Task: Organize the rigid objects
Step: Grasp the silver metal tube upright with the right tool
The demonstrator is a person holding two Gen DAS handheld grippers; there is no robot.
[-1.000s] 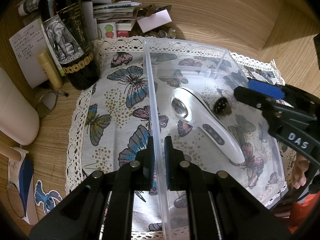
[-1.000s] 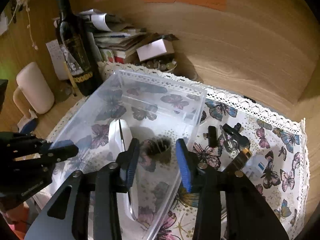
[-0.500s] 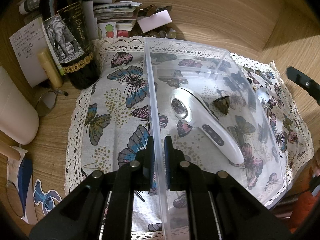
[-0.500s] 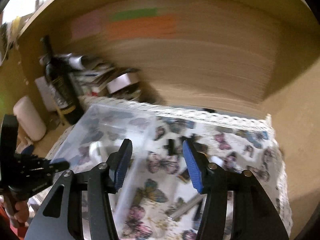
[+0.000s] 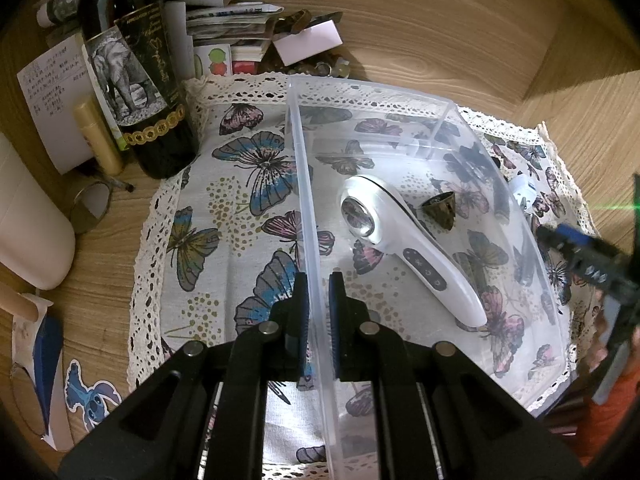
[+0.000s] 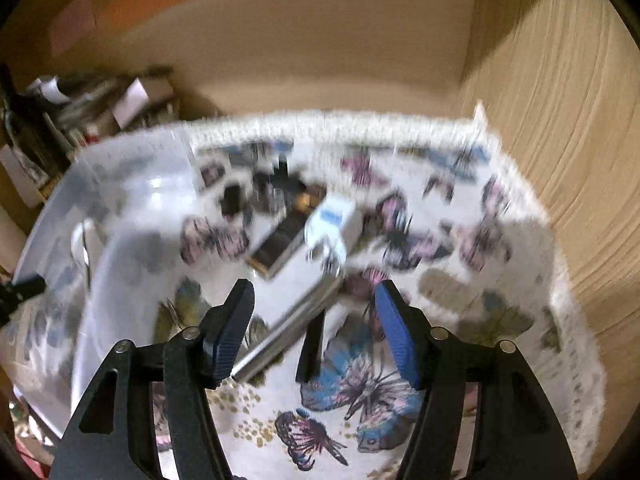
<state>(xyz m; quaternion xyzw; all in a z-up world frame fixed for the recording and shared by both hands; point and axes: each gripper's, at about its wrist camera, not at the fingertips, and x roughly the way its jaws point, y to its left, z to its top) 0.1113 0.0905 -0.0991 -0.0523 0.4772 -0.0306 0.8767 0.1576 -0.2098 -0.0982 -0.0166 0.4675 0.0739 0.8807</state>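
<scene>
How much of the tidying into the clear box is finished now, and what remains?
Done: the white handheld device and small dark cone lie inside the clear plastic box. In hand: left gripper pinches the box wall; right gripper is open, empty. Left: white adapter and blurred dark items on the butterfly cloth.

Wooden desk [image 5: 440, 32] carries butterfly cloth [image 5: 224, 208] (lace-edged), wine bottle [image 5: 140, 80], paper pile [image 5: 224, 20].

left tool [image 5: 318, 308] clamping clear bin [image 5: 310, 240] wall
</scene>
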